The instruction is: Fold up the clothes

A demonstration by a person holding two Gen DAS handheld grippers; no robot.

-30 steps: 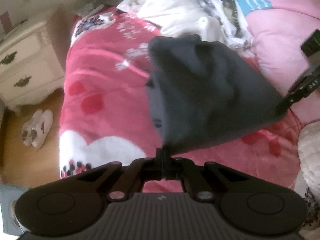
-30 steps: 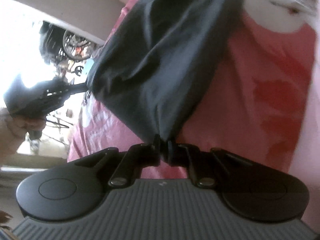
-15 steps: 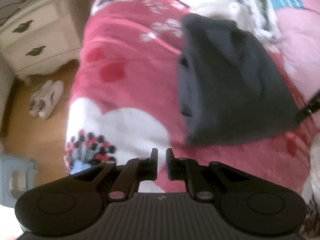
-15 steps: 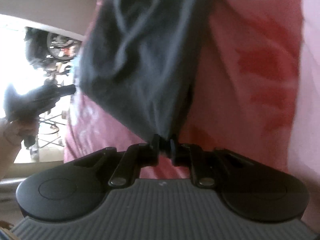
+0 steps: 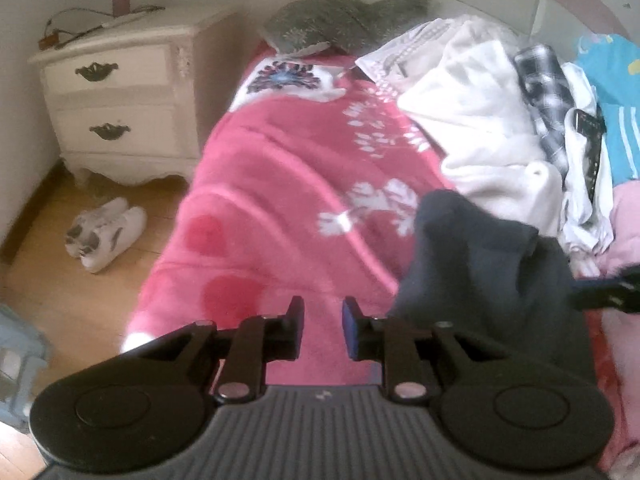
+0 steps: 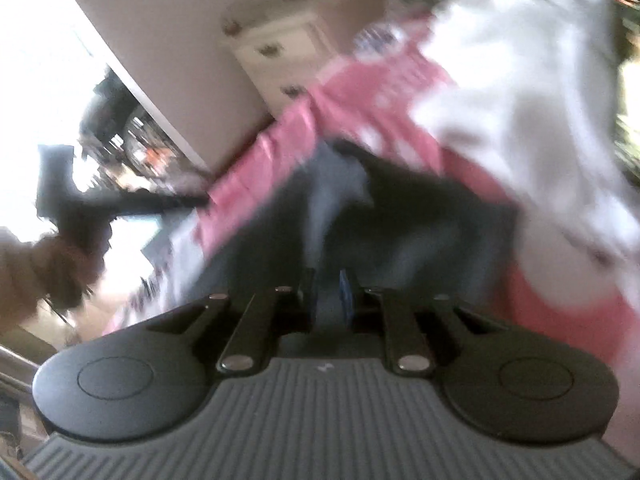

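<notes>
A dark navy garment (image 5: 484, 276) lies bunched on the pink bed blanket (image 5: 288, 200), to the right of my left gripper (image 5: 322, 322). My left gripper is open and empty, above the blanket. My right gripper (image 6: 326, 292) is slightly open, with the dark garment (image 6: 404, 216) right in front of its fingers; the view is blurred by motion. The right gripper's tip shows in the left wrist view (image 5: 608, 294) at the garment's right edge. The left gripper shows in the right wrist view (image 6: 120, 200) at the left.
A pile of white, checked and turquoise clothes (image 5: 500, 120) lies at the back right of the bed. A grey pillow (image 5: 340, 20) sits at the head. A white nightstand (image 5: 116, 100) and white shoes (image 5: 108, 232) stand on the wooden floor to the left.
My left gripper let go of the dark garment, opened wide and drew back to the left. The garment dropped onto the blanket. My right gripper has loosened and swung sharply.
</notes>
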